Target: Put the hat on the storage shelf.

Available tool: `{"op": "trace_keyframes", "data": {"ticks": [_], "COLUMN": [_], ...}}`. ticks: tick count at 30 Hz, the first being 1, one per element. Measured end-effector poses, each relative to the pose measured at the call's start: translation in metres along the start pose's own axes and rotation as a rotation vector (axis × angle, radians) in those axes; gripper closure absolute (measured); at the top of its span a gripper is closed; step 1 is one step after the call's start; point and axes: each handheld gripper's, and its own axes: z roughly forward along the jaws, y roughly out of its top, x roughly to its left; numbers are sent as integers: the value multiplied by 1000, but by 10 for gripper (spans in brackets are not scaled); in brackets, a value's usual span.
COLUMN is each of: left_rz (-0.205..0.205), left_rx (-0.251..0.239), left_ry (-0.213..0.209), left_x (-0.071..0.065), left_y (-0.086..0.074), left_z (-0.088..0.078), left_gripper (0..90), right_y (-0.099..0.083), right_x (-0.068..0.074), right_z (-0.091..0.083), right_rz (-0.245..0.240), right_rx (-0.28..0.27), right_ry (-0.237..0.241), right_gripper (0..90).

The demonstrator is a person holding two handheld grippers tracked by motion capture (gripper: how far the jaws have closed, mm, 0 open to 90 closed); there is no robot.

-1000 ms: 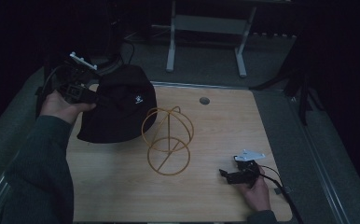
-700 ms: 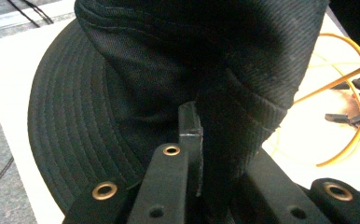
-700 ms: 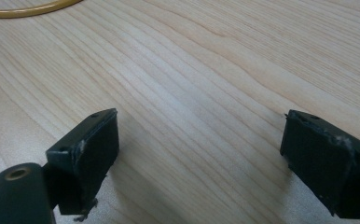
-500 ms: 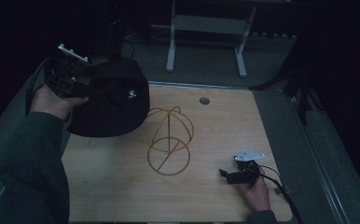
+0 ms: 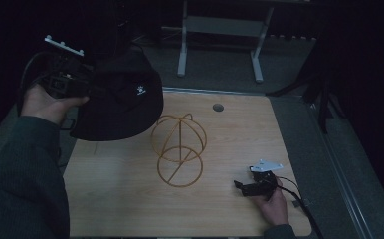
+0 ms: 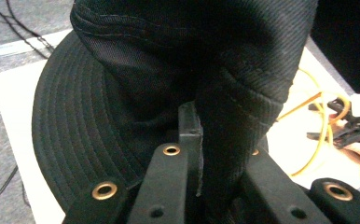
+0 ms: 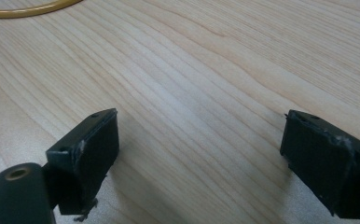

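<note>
Hat [image 5: 120, 99] higher in left tool [image 6: 197, 154] — brim tilted toward stand [image 5: 179, 149]

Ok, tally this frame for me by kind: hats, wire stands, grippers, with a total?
Black bucket hat: 1, clamped in the left gripper
Yellow wire hat stand: 1, on the wooden table
Grippers: 2, the right gripper open, with nothing between its jaws
Total: 4

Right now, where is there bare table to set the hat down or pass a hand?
Bare wood lies along the near edge of the table, between the wire stand and the right gripper, and on the far right past the small grommet. The far left is crowded: the black hat, clamped in the left gripper, hangs over that corner beside the stand.
</note>
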Motion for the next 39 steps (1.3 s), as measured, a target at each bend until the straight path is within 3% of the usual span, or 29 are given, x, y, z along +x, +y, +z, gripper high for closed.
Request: {"op": "trace_keyframes", "data": {"ticks": [13, 35, 39], "left_rz": [11, 76, 99], "left_rx": [-36, -65, -56], "left_ry": [-74, -208, -212], "left_x": [-2, -26, -33], "left_y": [4, 11, 9], "left_z": [-9, -7, -4], "left_gripper": [881, 880, 880], "right_y": [0, 0, 0], "right_x": [0, 0, 0], "right_z": [0, 0, 0], "right_rz": [0, -1, -1], "right_rx": [1, 2, 2], "right_ry": [0, -1, -1], "right_gripper": [114, 114, 114]}}
